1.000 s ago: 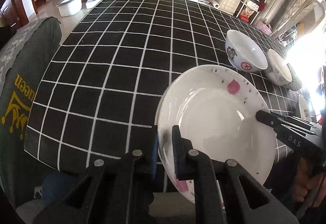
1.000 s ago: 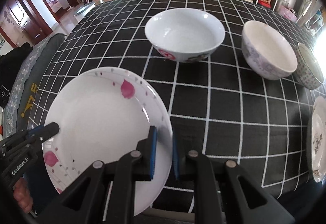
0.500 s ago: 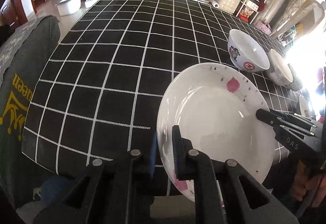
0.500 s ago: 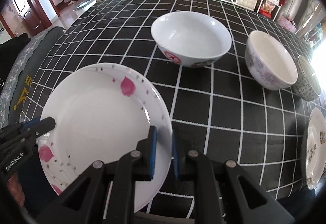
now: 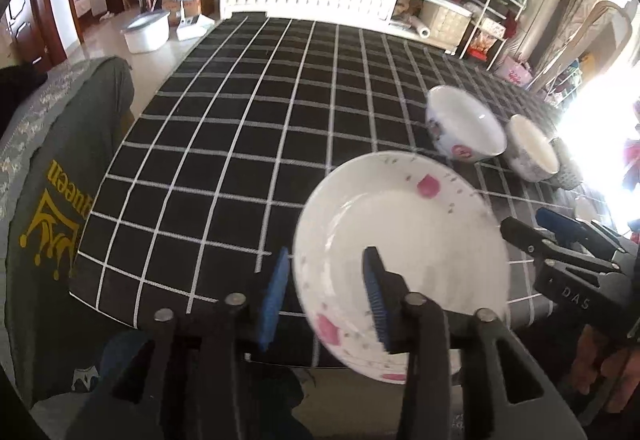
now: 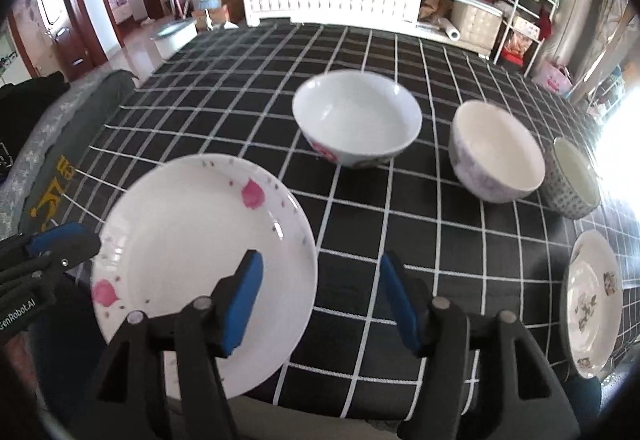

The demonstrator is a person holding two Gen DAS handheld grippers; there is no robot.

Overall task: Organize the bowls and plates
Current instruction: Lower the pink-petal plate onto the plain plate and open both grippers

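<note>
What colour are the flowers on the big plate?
Pink, on a white plate. The right wrist view shows them best.

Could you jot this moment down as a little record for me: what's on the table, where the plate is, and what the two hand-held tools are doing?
Surface: table with black white-grid cloth
Main item: pink-flowered plate at the near edge
Left tool: jaws opening, plate rim between them, pads clear of it
Right tool: jaws opening, plate rim between them, not gripped
Bowls: white bowl, lilac-patterned bowl, small dark-patterned bowl, in a row
Other: second plate at right
</note>
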